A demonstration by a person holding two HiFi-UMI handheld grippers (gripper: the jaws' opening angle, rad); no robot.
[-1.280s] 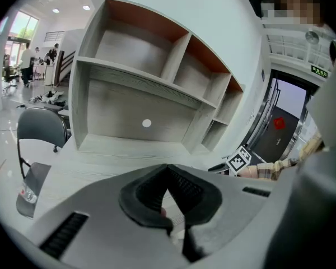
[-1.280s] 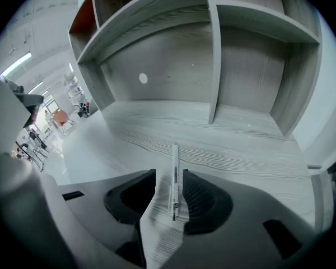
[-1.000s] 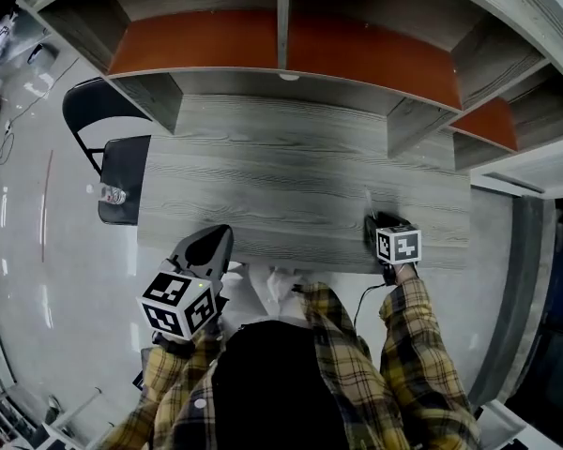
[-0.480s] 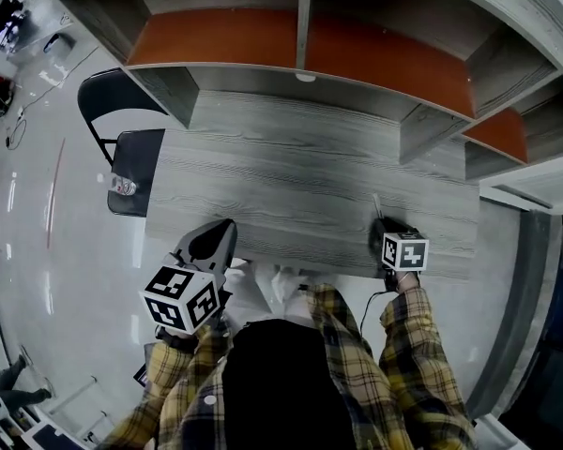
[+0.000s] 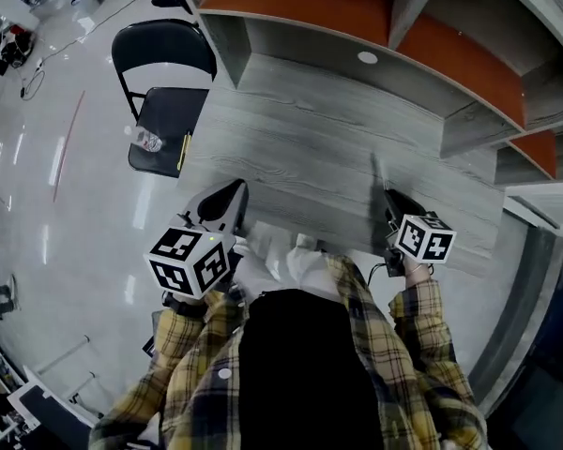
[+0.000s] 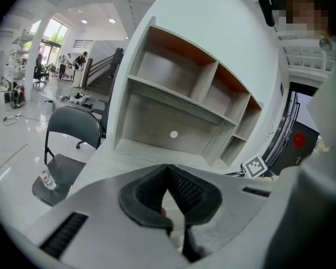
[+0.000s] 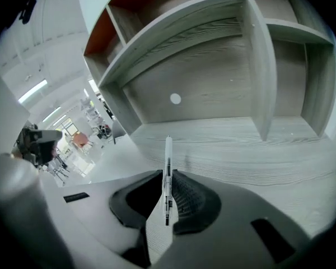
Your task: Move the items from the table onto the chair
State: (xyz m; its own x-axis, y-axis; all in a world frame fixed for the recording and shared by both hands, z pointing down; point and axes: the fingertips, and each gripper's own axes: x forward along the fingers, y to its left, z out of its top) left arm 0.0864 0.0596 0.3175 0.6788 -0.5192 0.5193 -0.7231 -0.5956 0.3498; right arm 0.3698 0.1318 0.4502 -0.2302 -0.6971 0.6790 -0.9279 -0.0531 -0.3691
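Right gripper (image 7: 167,179) clamped on a white pen (image 7: 168,150); left gripper (image 6: 168,175) closed on nothing.

The right jaws have just been closing, and the pen now sits pinched between the ribbed pads. It is a slim white barrel with a line of dark print along it. Most of its length sticks out straight ahead past the fingertips, over the grey wood-grain table (image 5: 300,143), pointing toward the shelves (image 7: 213,49). In the head view the same pen (image 5: 376,171) shows as a thin pale line ahead of the right gripper (image 5: 391,204). The left gripper (image 5: 223,204) has its jaws together (no gap shows between the pads). Beyond its fingertips and off to their left stands the black chair (image 5: 165,111), with a small clear bottle (image 5: 148,141) lying on the seat.
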